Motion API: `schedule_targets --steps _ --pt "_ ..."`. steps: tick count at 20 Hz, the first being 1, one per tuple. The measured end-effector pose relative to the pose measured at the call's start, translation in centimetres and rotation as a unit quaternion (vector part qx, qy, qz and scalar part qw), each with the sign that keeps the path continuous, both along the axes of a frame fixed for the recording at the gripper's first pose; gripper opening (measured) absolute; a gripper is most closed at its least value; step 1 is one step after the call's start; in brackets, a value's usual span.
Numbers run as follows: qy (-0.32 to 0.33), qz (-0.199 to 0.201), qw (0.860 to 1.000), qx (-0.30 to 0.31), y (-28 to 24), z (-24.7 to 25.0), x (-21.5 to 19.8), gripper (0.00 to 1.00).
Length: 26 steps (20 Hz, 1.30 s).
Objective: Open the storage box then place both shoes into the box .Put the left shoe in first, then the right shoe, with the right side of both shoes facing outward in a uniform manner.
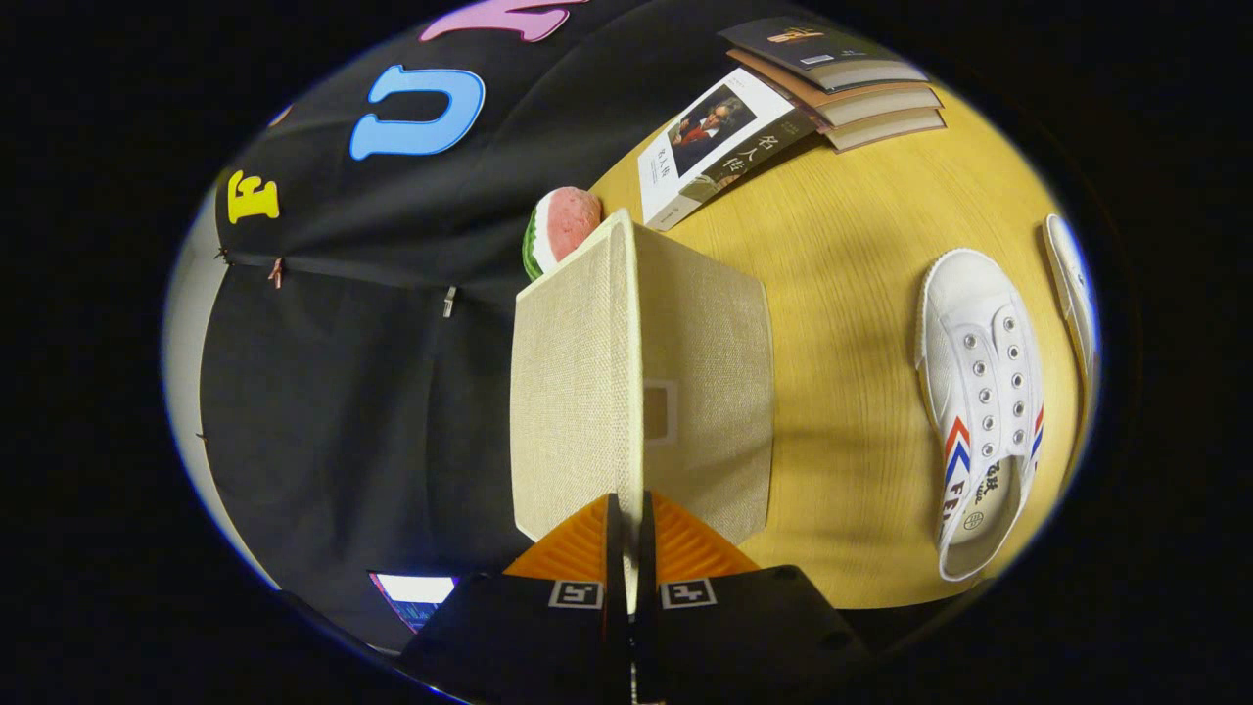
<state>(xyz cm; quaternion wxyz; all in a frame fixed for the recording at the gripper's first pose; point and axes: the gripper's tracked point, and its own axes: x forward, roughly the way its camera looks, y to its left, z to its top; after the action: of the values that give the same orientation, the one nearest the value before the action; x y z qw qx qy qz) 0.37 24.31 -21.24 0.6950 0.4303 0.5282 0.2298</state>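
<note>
So the lid (578,382) of the storage box (710,392) is pinched at its edge by the gripper (626,529), fingers clamped tight on the thin beige fabric panel with basically no gap left between them. The lid is seen edge-on and is swung up away from the box, so a wedge shape is made where the two fabric faces meet along the fingers' line. A small square label window can be made out on the box face just beside the lid's edge.

Everything else is best placed relative to the box. A white slip-on shoe (979,411) with red and blue chevron stripes is laid on the wooden table (842,274) well apart from the box, opening up, nothing touching it. A second white shoe (1072,284) is glimpsed just past the first one, farther from the box, only a sliver of it being shown. Beyond the box's far end, a watermelon-slice toy (560,227) is tucked right against the lid's top corner. Also beyond the box, a paperback with a portrait cover (719,147) is laid flat, and a stack of books (842,83) is set just behind that.

Neither shoe is in the box yet.
</note>
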Motion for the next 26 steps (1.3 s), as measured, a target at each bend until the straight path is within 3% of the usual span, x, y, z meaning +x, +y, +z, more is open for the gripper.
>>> schedule_targets --steps 12,26 --pt "-0.055 -0.004 0.998 0.017 1.2 6.0 1.3 0.05" --pt "-0.152 0.060 0.984 0.063 12.8 18.4 3.5 0.05"
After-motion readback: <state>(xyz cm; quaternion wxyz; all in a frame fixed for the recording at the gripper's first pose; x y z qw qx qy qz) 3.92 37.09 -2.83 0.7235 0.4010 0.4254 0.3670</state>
